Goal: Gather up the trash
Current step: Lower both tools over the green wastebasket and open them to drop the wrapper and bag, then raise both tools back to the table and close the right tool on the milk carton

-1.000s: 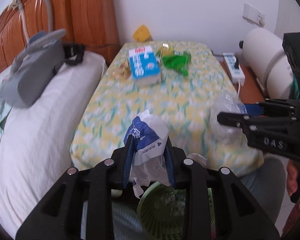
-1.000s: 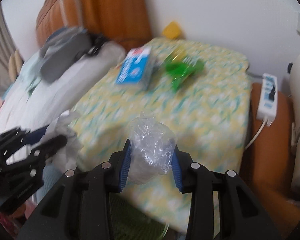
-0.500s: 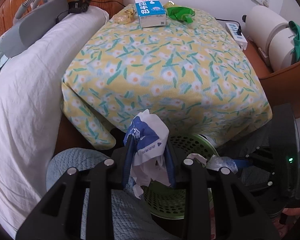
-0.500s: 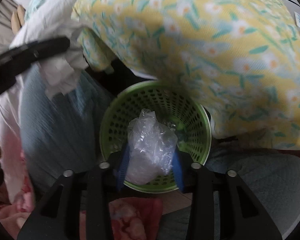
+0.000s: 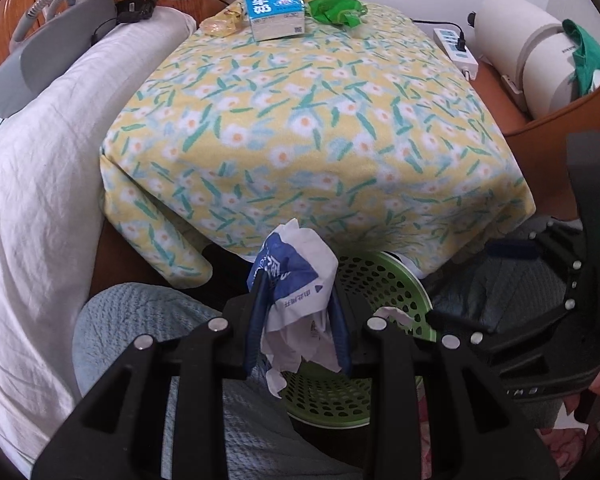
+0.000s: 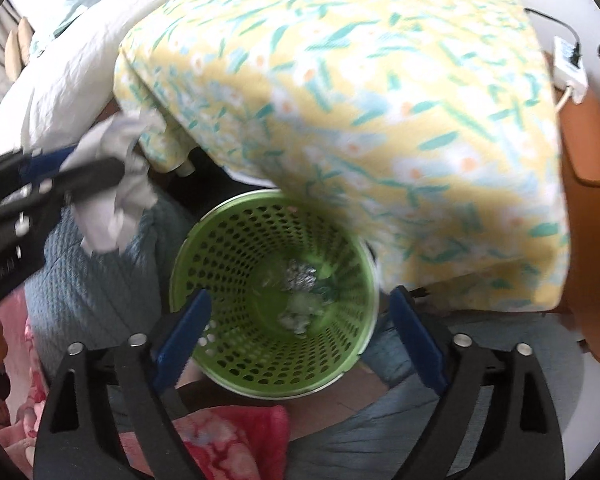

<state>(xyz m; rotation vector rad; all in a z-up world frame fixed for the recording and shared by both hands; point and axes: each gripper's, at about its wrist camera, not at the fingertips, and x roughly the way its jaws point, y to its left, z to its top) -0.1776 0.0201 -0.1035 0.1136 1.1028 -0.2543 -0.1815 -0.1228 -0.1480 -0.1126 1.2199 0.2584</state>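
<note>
My left gripper (image 5: 296,320) is shut on a crumpled white and blue wrapper (image 5: 296,276), held just left of and above a green perforated trash basket (image 5: 384,280). My right gripper (image 6: 296,336) is open and empty right over the basket (image 6: 220,264). A clear plastic bag (image 6: 300,280) and other scraps lie at the basket's bottom. In the right wrist view the left gripper (image 6: 80,176) with its wrapper (image 6: 116,200) shows at the left. A blue milk carton (image 5: 274,10), a green wrapper (image 5: 336,10) and a yellowish wrapper (image 5: 220,24) lie at the table's far end.
The basket stands on the floor, half under a table with a yellow floral cloth (image 5: 300,128). A white pillow (image 5: 32,168) lies left. A power strip (image 5: 456,48) and a white roll (image 5: 524,40) are at the right. Blue knit (image 5: 132,320) and pink (image 6: 228,436) fabric lie by the basket.
My right gripper has opened and let the clear plastic bag drop into the basket. My left gripper still holds the wrapper and has stayed near the basket's rim.
</note>
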